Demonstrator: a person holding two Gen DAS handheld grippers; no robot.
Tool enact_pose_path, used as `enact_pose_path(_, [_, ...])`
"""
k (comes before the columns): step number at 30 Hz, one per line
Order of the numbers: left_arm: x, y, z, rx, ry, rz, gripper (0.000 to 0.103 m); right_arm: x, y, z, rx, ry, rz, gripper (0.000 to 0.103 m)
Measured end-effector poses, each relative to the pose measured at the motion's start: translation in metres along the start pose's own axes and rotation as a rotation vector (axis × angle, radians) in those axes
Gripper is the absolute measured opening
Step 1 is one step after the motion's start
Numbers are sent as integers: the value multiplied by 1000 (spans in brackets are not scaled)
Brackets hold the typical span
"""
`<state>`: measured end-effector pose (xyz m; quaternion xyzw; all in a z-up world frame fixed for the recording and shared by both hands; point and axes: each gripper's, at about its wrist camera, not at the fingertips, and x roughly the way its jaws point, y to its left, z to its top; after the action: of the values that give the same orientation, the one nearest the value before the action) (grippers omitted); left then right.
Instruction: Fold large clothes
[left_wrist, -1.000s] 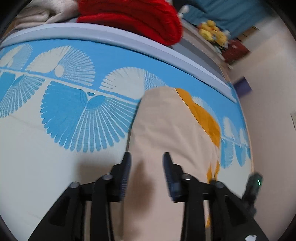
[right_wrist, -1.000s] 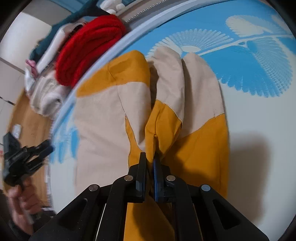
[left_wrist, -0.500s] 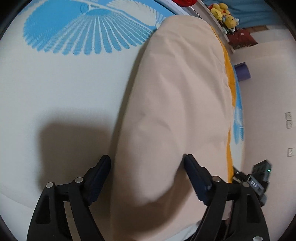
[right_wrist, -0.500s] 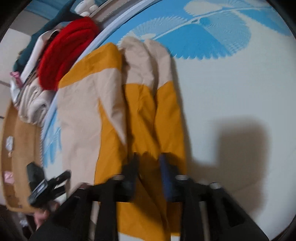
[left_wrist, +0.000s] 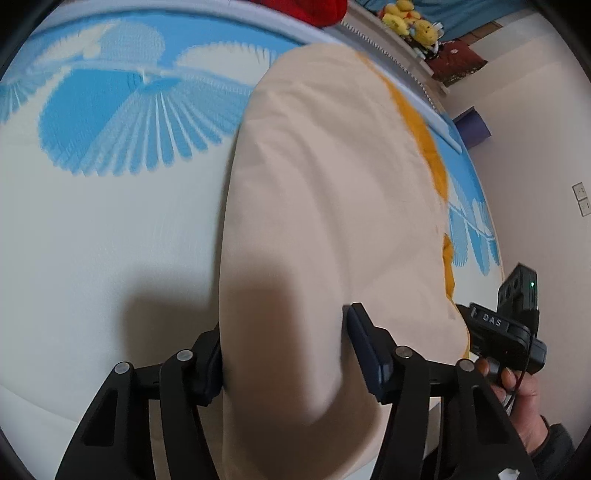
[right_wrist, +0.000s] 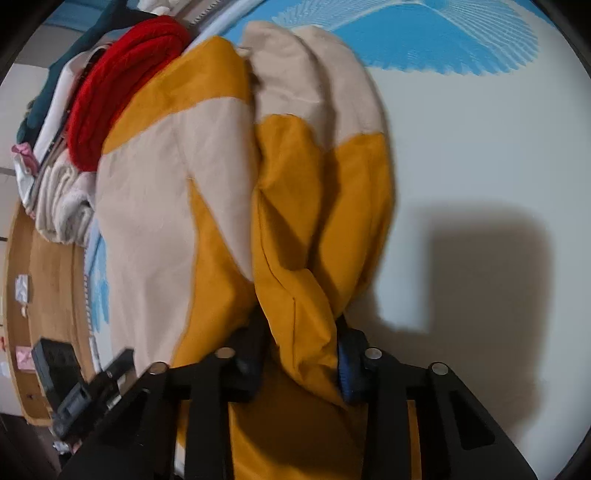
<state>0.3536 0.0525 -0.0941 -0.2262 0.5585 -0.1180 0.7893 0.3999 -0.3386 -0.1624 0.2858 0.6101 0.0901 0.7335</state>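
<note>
A large beige and mustard-yellow garment (left_wrist: 332, 206) lies on the bed's white and blue sheet (left_wrist: 110, 229). My left gripper (left_wrist: 286, 350) is open, its fingers straddling the beige near edge of the garment. In the right wrist view the garment (right_wrist: 229, 192) shows folded sleeves lying on its right half. My right gripper (right_wrist: 301, 354) is open, with the bunched mustard sleeve end lying between its fingers. The right gripper's body also shows in the left wrist view (left_wrist: 509, 325), and the left gripper's body shows in the right wrist view (right_wrist: 81, 384).
A red knit (right_wrist: 110, 92) and pale folded clothes (right_wrist: 62, 206) are stacked at the bed's far side. Yellow plush toys (left_wrist: 410, 22) sit on a shelf behind. A wooden floor or board (right_wrist: 44, 288) lies beyond the bed's edge. A wall (left_wrist: 535, 147) rises on the right.
My right gripper was shut on the mustard sleeve a second ago and has opened. My left gripper opened wider and came down low over the garment's beige edge.
</note>
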Motion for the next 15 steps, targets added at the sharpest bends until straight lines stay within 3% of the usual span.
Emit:
enact_pose_path(5, [-15,27,17,-54,-38,33,55,21,43,16,-72,5,85,30])
enact_pose_path(11, [4,30,9,-43,13,51,56,5,34,21,-112,-14,2,28])
enact_pose_path(15, [4,19,5,-38,12,66,56,-40,19,19,-87,-131,-31,30])
